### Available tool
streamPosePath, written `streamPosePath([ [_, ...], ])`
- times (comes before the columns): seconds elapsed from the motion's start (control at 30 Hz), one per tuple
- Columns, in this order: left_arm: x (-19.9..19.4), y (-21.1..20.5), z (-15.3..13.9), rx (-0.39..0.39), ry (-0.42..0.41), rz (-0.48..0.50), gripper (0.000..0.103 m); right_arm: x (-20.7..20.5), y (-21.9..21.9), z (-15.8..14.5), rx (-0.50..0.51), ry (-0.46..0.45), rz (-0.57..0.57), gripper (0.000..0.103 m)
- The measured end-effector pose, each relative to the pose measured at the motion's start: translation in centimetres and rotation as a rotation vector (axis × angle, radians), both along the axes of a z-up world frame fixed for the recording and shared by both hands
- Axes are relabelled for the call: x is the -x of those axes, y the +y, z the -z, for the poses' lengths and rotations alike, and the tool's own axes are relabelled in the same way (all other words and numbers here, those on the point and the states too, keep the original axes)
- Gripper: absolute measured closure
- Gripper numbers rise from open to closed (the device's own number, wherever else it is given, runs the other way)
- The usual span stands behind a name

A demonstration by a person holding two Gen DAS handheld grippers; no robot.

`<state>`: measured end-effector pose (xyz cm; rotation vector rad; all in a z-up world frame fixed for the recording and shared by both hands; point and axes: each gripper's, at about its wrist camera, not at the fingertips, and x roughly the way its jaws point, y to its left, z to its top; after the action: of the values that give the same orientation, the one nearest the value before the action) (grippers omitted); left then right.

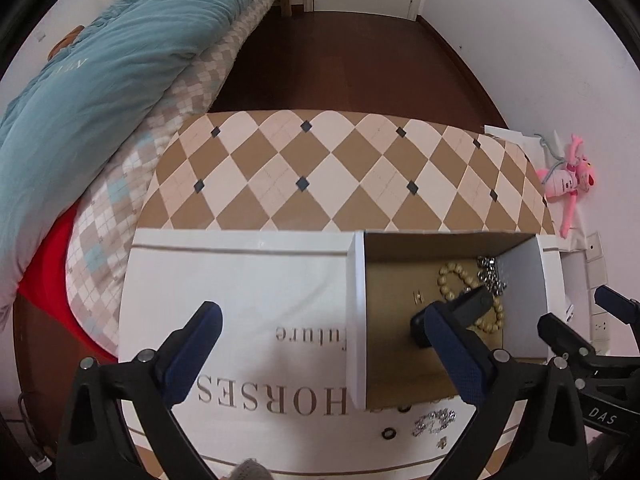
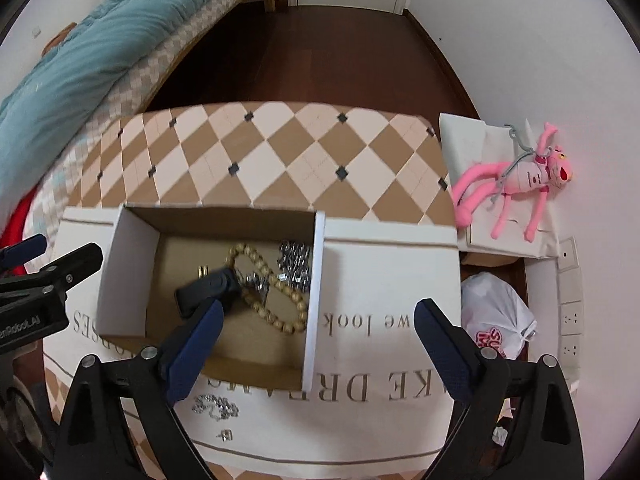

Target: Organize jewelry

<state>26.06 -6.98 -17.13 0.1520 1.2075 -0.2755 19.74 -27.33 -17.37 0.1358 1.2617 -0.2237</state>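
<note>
one box (image 2: 132, 280), one bead bracelet (image 2: 280, 312), two open claws (image 1: 324, 340) (image 2: 320, 336)

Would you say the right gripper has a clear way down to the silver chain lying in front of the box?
Probably yes: the right gripper is open, and the silver chain lies uncovered on the white cloth, outside the cardboard box.

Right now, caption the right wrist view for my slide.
Open right gripper above cardboard box holding wooden bead bracelet, silver chain.

Bead bracelet (image 2: 272, 292) inside box (image 2: 128, 272)
</note>
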Motion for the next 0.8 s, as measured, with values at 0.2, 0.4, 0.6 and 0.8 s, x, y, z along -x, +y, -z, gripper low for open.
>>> streamPosePath([
  [0.2, 1.4, 0.6, -1.0, 0.003, -0.027, -0.012, 0.000, 1.2, 0.5, -0.4, -0.014, -0.023, 0.018, 0.000],
  [0.4, 3.1, 1.2, -3.8, 0.015, -0.099, -0.020, 0.000, 2.4, 0.8, -3.0, -0.023, -0.108, 0.039, 0.000],
  [0.6, 5.8, 2.2, -6.6, 0.013, -0.210, -0.047, 0.000, 4.8, 1.7, -5.6, -0.038, -0.188, 0.028, 0.000],
  [0.8, 9.5, 3.9, -2.8, -0.037, -0.223, -0.050, 0.000, 9.3, 4.1, -2.0, -0.056, -0.136, 0.038, 0.001],
])
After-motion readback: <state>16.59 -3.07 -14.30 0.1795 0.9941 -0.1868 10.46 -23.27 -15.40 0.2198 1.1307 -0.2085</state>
